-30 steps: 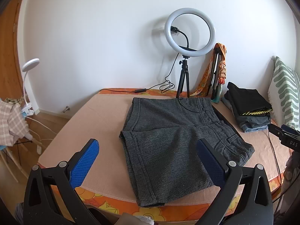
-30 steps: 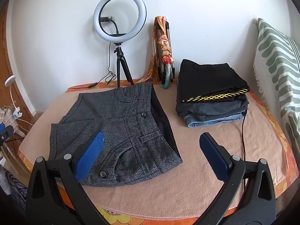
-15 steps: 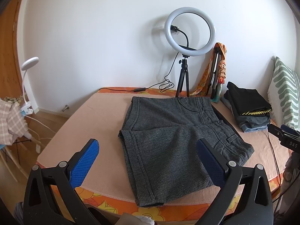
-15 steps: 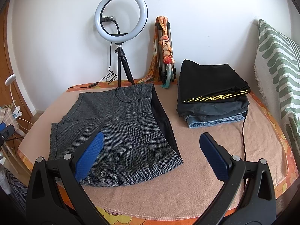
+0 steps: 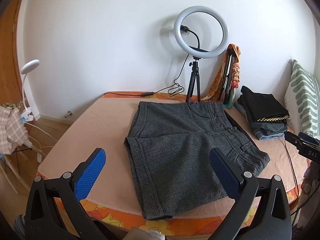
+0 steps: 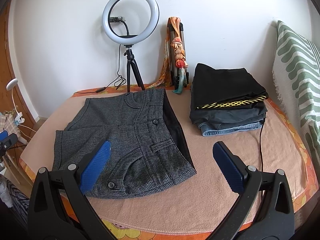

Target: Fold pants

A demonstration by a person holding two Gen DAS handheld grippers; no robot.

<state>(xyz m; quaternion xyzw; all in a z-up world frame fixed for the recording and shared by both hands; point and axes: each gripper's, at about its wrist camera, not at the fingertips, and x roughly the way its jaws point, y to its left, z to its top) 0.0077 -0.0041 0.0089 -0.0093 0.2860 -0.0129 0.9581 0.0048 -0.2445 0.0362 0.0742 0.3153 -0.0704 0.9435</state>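
Shorts [image 5: 186,146] of grey houndstooth lie folded flat at the centre of the peach blanket [image 5: 96,128], waistband toward 12 o'clock. Left gripper [image 5: 158,174] hangs at 6 o'clock, fingers spread wide, holding nothing. Right gripper [image 6: 160,164] likewise gapes empty. Stacked folded clothes [image 6: 228,104] sit at 2 o'clock; ring light [image 6: 131,15] stands at 12.

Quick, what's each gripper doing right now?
Left gripper: open, holding nothing, above the grey tweed shorts.
Right gripper: open, holding nothing.
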